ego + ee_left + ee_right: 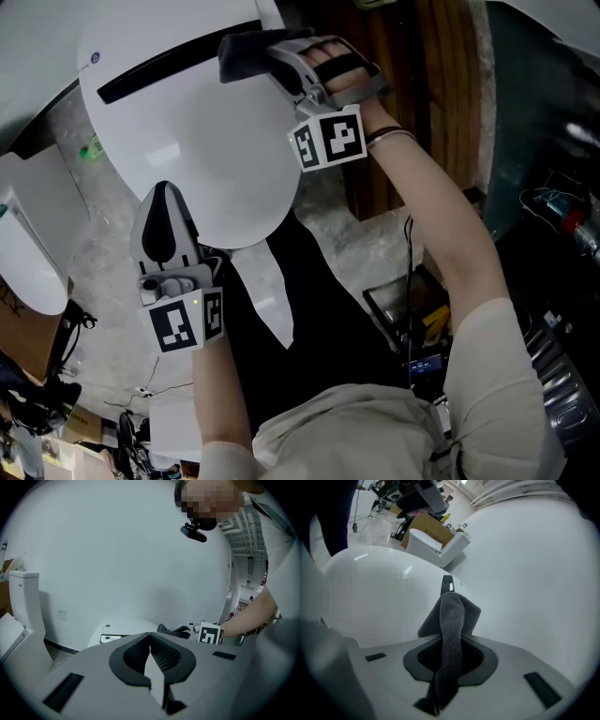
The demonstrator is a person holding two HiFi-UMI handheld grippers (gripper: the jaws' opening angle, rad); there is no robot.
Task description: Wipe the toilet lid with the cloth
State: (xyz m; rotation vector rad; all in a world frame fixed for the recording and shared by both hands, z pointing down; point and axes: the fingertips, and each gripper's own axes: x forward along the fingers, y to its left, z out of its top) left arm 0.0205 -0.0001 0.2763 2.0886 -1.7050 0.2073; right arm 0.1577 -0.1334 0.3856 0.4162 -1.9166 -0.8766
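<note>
The toilet lid (187, 141) runs lengthwise away from you. The cloth (242, 54) sits at its far hinge end, pinched in your right gripper (274, 56), so the lid's length lies back toward you. Your left gripper (165, 202), jaws together and empty, hovers at the near rim.

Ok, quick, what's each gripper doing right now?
Left gripper: shut, nothing in it.
Right gripper: shut on the cloth.

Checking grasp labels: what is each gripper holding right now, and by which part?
Right gripper is shut on the dark cloth, pinched across its bunched middle; a fold sticks out past the jaws. Left gripper is shut, empty.
</note>
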